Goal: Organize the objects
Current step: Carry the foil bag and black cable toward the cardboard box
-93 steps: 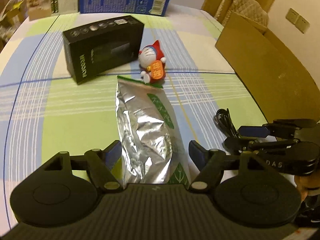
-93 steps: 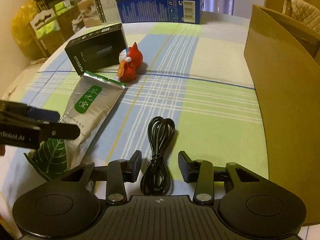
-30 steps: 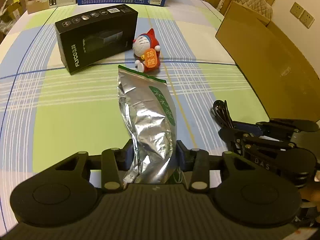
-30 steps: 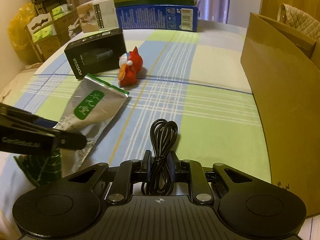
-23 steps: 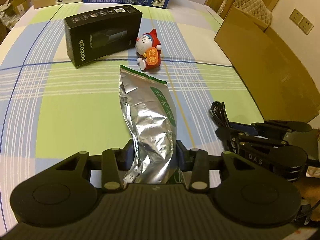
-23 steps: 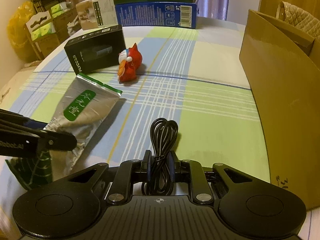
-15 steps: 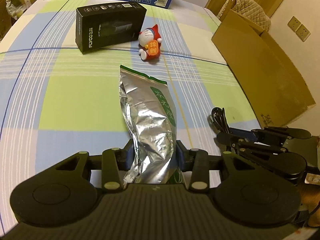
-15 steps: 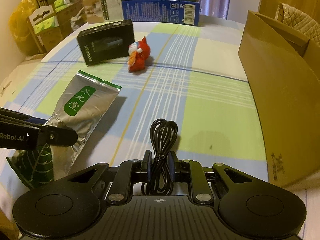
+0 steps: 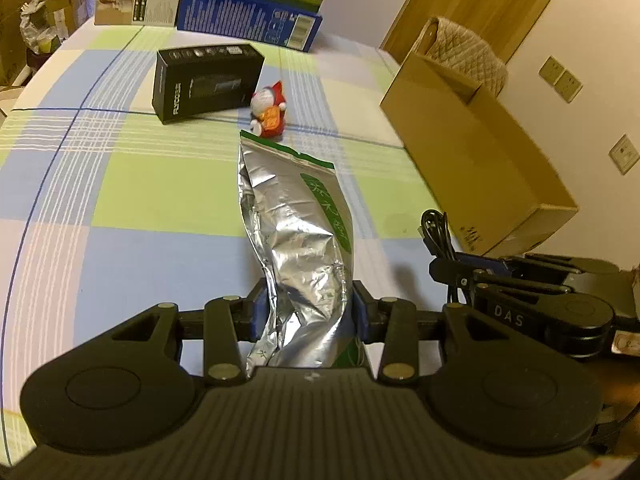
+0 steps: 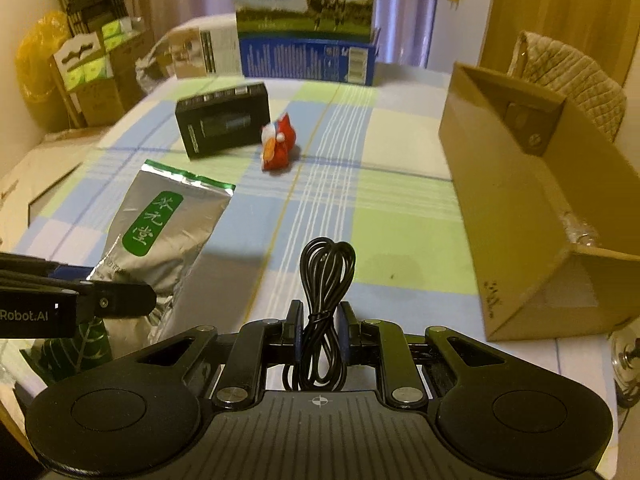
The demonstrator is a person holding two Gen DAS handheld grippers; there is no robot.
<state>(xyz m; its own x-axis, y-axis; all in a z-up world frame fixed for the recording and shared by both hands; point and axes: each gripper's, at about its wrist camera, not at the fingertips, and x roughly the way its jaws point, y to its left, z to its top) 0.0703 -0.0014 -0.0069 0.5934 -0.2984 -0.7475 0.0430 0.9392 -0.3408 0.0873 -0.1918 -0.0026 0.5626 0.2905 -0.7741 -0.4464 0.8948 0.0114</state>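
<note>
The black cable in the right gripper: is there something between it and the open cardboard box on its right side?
Nothing visible does. The black cable is clamped in the right gripper, and only bare checked tablecloth lies between it and the cardboard box. The toy figure and black box stand farther back, to the left.

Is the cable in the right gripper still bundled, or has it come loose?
Bundled. The black cable hangs as a neat coil with a tie around its middle, clamped between the right gripper's jaws.
</note>
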